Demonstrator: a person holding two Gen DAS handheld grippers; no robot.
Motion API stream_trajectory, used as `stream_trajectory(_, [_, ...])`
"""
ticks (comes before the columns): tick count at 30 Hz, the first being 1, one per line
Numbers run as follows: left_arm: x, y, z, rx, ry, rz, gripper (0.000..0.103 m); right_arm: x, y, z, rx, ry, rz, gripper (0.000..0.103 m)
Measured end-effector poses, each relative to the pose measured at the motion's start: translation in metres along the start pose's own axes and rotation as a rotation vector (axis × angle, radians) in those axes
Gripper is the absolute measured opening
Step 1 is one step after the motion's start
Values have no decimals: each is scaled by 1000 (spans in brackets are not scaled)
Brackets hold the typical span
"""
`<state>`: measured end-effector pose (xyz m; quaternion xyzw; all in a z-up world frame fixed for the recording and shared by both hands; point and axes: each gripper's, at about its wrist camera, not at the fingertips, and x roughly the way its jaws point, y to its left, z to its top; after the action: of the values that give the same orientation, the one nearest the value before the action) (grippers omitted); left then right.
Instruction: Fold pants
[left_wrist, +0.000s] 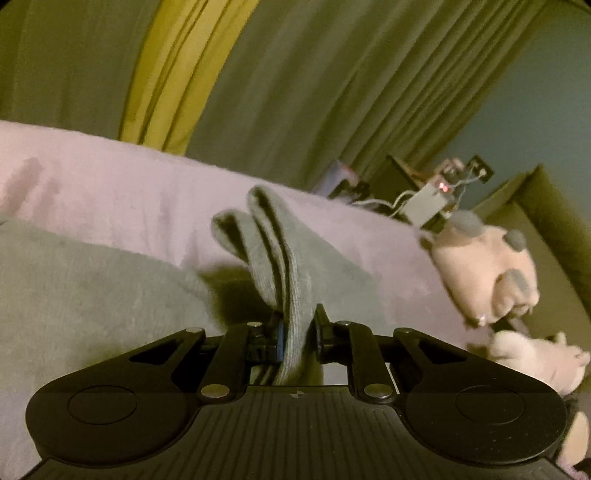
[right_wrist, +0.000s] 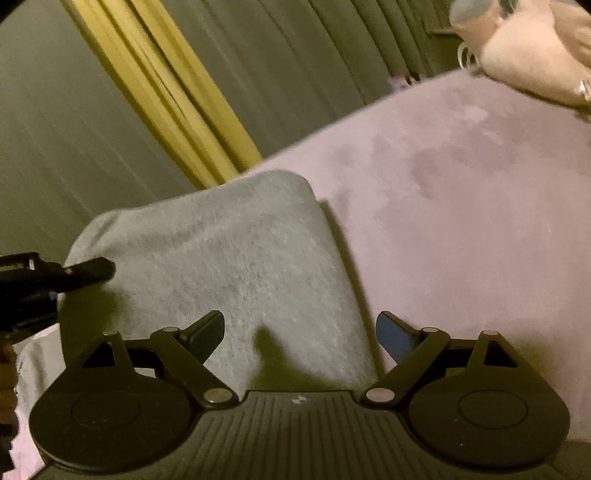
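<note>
Grey pants (left_wrist: 92, 288) lie on a pink blanket (left_wrist: 122, 188). In the left wrist view my left gripper (left_wrist: 298, 328) is shut on a folded edge of the pants (left_wrist: 280, 251), which rises in ribbed layers in front of the jaws. In the right wrist view the folded pants (right_wrist: 236, 266) lie flat just ahead of my right gripper (right_wrist: 301, 332), which is open and empty above them. The left gripper (right_wrist: 85, 271) shows at the left edge of that view, gripping the pants' left edge.
Pink plush toys (left_wrist: 491, 273) lie on the blanket to the right; one shows in the right wrist view (right_wrist: 532, 55) at the top right. Grey and yellow curtains (left_wrist: 295, 74) hang behind the bed. A small device with a red light (left_wrist: 432, 199) sits beyond the bed.
</note>
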<state>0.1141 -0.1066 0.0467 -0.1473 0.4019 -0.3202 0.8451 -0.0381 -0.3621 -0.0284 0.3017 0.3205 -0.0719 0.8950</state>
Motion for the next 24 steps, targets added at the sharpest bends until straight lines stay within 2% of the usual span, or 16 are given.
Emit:
stream_trajectory(4, [-20,19,3,-53,-23,68,17,-2,9,-3,-50,0,24,93])
stream_trajectory(6, [-17,40,3,-86,-6,165,19,1,13,-5,-73,16,21,93])
stream_trajectory(8, [-10,64,0,-124,73,235,24,4,13,-5,-79,29,20,93])
stream_trajectory(9, [-8,73,-4,-138,117,251,33,5,13,-5,-77,37,18,93])
stream_trajectory(10, [-8,76,-7,-142,141,268,38,5,12,-4,-70,41,14,93])
stream_trajectory(12, [-19,79,-15,-136,110,281,56,4,8,-4,-46,34,16,93])
stream_trajectory(14, [-29,81,-17,-145,86,280,64,3,7,-3,-31,26,19,93])
stream_trajectory(17, [-34,83,-21,-174,97,217,65,3,7,-4,-32,27,19,93])
stream_trajectory(19, [-30,85,-24,-182,128,211,65,4,9,-3,-49,31,30,92])
stream_trajectory(20, [-24,83,-27,-181,150,219,65,1,11,-4,-62,25,36,89])
stream_trajectory(22, [-21,84,-35,-185,186,229,63,-3,15,-5,-83,10,51,72])
stream_trajectory(24, [-22,84,-42,-177,186,206,56,-7,17,-6,-100,-9,58,44])
